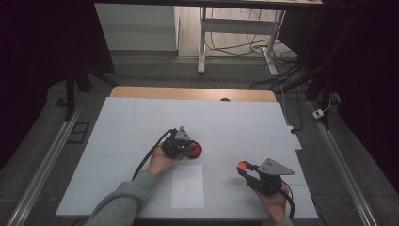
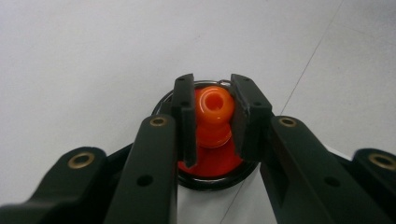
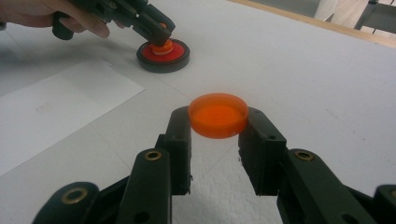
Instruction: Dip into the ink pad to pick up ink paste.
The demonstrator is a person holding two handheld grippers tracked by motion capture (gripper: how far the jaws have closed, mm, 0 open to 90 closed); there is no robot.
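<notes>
A round black-rimmed base with a red inside lies near the middle of the white table. From its centre stands an orange knob. My left gripper is shut on that knob, one jaw on each side. My right gripper hovers at the front right, shut on a flat orange disc held by its rim, hollow side up.
A white paper sheet lies flat between the two hands near the front edge. The table's wooden far edge shows beyond the white cover. Desk legs and cables stand on the floor behind.
</notes>
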